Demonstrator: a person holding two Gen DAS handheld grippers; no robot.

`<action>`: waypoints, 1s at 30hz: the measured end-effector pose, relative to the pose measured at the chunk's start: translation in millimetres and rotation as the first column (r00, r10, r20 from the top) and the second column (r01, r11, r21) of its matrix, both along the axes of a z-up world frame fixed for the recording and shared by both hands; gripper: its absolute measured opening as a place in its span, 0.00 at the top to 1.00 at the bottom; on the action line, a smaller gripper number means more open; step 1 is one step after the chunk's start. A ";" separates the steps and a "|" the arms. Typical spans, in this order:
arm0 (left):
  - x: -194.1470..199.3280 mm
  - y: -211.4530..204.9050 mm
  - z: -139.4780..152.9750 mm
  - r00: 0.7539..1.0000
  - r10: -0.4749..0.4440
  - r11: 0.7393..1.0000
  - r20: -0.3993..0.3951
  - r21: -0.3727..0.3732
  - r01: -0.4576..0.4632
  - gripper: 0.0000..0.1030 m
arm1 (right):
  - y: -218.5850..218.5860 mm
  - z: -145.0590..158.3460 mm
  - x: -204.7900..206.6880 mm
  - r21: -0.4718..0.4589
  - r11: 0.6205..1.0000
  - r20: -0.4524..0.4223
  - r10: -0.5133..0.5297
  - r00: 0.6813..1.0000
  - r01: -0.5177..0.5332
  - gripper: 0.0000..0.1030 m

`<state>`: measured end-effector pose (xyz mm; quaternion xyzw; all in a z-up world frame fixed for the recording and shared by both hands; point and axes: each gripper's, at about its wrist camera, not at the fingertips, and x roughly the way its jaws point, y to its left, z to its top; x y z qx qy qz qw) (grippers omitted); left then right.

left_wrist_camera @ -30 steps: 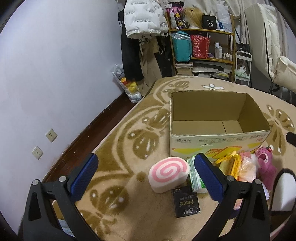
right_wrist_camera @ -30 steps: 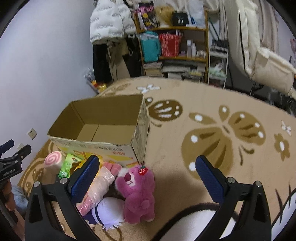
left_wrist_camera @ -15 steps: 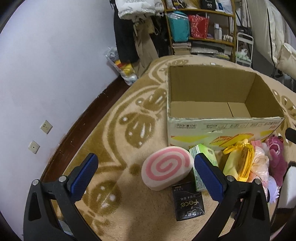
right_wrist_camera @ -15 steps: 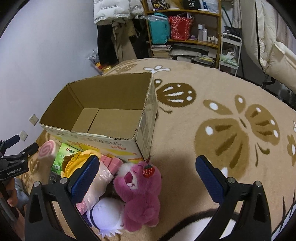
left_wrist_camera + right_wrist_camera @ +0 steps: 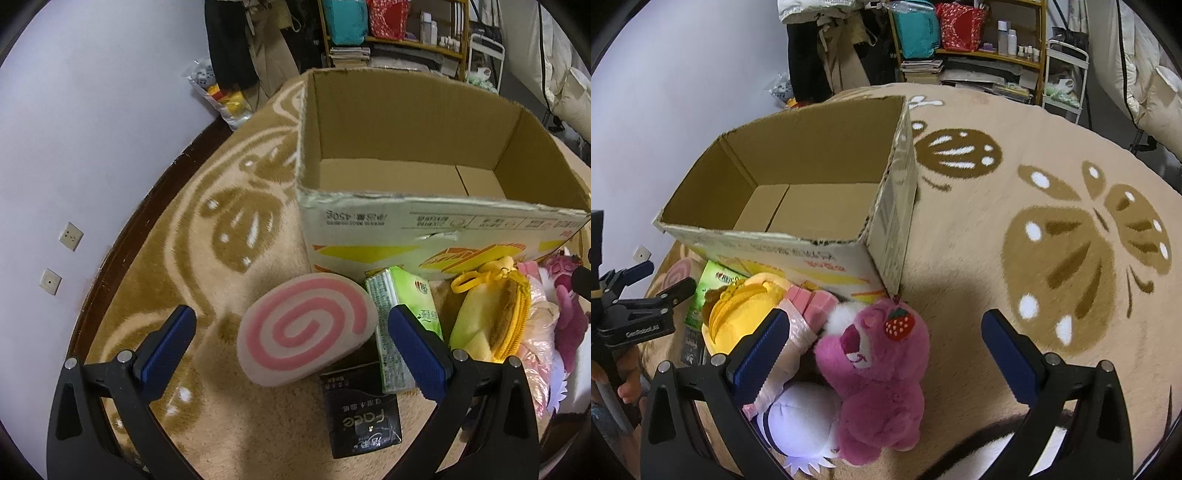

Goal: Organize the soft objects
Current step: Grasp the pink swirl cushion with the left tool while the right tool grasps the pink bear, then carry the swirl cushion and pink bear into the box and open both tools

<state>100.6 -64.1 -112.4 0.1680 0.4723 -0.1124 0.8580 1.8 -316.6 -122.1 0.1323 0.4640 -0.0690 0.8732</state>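
Note:
An open cardboard box (image 5: 424, 221) (image 5: 812, 243), with nothing in it, stands on the rug. In front of it lie a pink spiral cushion (image 5: 306, 328), a green tissue pack (image 5: 402, 325), a yellow plush pouch (image 5: 491, 321) (image 5: 738, 314), a pink bag (image 5: 801, 317), a magenta bear with a strawberry (image 5: 882, 373) and a white plush (image 5: 801, 424). My left gripper (image 5: 291, 343) is open just above the spiral cushion. My right gripper (image 5: 882, 343) is open over the bear.
A black packet (image 5: 362, 417) lies by the cushion. The patterned beige rug (image 5: 1052, 221) spreads to the right of the box. A wall (image 5: 74, 147) runs on the left; a shelf (image 5: 979, 37) and hanging clothes (image 5: 251, 44) stand behind.
Both grippers have moved down and forward toward the objects in front of the box; the cushion and the bear now sit between the open fingers. Nothing was taken hold of.

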 end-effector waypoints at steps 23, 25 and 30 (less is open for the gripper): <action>9.4 11.9 -19.1 0.992 0.039 0.992 -0.122 -0.118 -0.053 0.38 | 1.9 -37.7 2.0 0.115 0.993 -0.124 0.050 0.991 -0.036 0.32; 7.2 10.9 -17.4 0.992 0.035 0.992 -0.121 -0.118 -0.049 0.41 | 2.9 -35.1 1.2 0.103 0.994 -0.115 0.047 0.992 -0.036 0.35; 3.1 15.8 -11.5 0.993 0.047 0.988 -0.108 -0.140 -0.062 0.42 | 4.9 -23.5 -6.4 0.062 0.998 -0.085 0.036 0.996 -0.031 0.39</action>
